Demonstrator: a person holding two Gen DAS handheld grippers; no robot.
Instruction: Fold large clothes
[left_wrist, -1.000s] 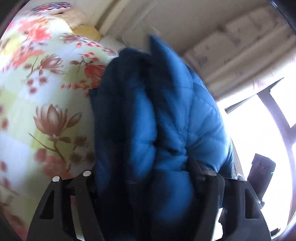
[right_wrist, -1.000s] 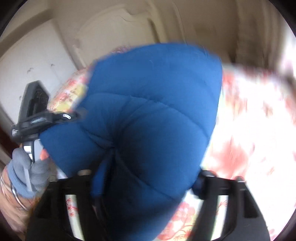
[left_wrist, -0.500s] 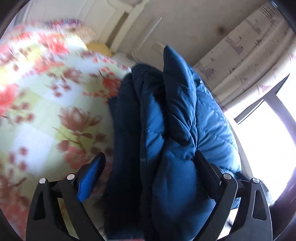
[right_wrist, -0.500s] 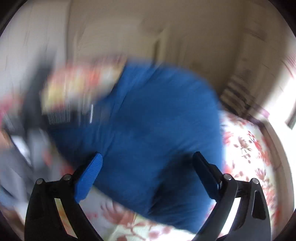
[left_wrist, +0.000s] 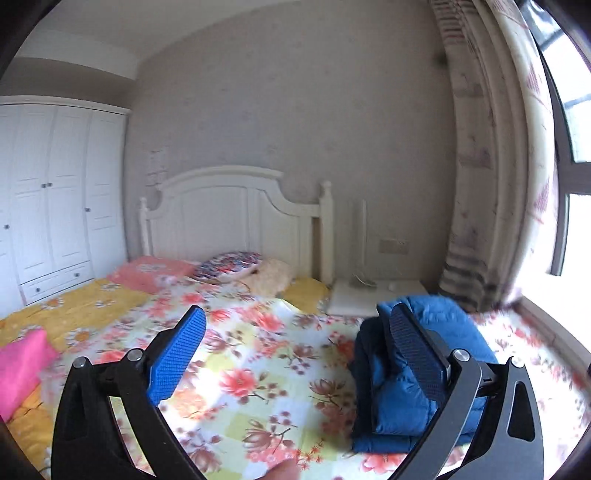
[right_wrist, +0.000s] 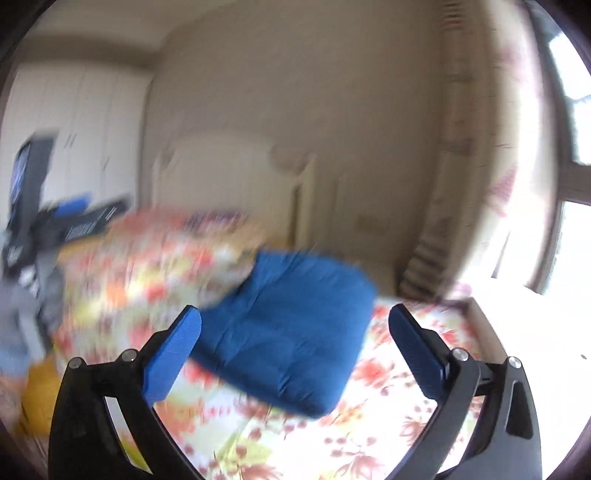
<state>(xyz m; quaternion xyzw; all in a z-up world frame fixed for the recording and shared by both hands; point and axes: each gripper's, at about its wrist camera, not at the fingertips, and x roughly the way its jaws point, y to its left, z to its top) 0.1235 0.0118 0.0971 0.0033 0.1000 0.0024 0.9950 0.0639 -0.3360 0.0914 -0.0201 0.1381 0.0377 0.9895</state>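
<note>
Floral bedspread (left_wrist: 258, 369) bears the folded blue jacket (right_wrist: 291, 332); left tool (left_wrist: 295, 354) and right tool (right_wrist: 295, 343) opening, empty.

both tongs released, jacket (right_wrist: 291, 332) dropped folded

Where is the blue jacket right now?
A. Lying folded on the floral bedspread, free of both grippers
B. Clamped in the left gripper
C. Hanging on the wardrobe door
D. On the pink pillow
A: the blue jacket lies as a folded bundle on the floral bedspread, no pad pressing it.
</note>
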